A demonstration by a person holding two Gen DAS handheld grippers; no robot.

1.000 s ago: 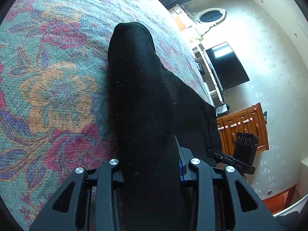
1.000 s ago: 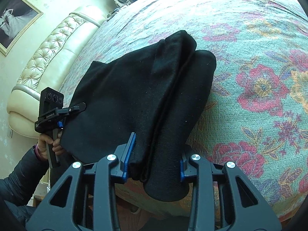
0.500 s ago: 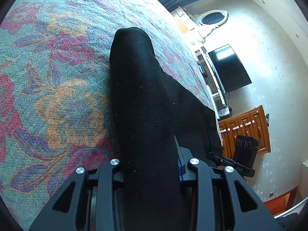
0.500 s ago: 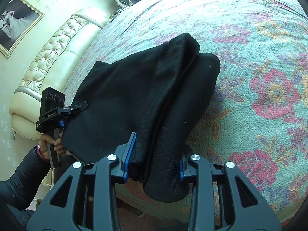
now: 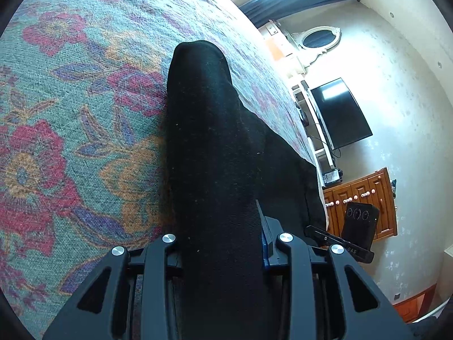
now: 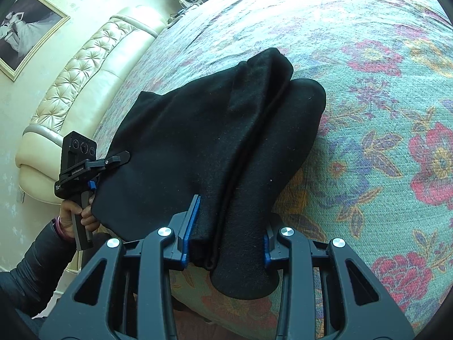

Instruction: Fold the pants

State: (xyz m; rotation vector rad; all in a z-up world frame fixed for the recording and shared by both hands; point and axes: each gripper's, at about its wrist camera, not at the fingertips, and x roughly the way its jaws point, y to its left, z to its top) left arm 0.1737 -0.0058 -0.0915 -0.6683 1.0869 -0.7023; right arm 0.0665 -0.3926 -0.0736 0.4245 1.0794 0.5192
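Observation:
Black pants (image 6: 203,141) lie doubled over on the floral bedspread (image 6: 382,113), near the bed's edge. My right gripper (image 6: 226,243) is shut on the bunched near end of the pants, which hangs past the bed edge. In the left wrist view my left gripper (image 5: 220,243) is shut on a thick fold of the same pants (image 5: 209,147), which runs away from it over the bedspread (image 5: 70,113). The left gripper also shows in the right wrist view (image 6: 113,161), at the pants' left corner. The right gripper's body shows in the left wrist view (image 5: 354,235).
A cream tufted headboard (image 6: 85,85) stands at the far left of the bed. A television (image 5: 339,113) and a wooden cabinet (image 5: 365,198) stand by the wall beyond the bed's edge. A framed picture (image 6: 25,28) hangs on the wall.
Both grippers have drawn the pants slightly along the bedspread; the floral pattern has shifted under the cloth. Both grips stay the same.

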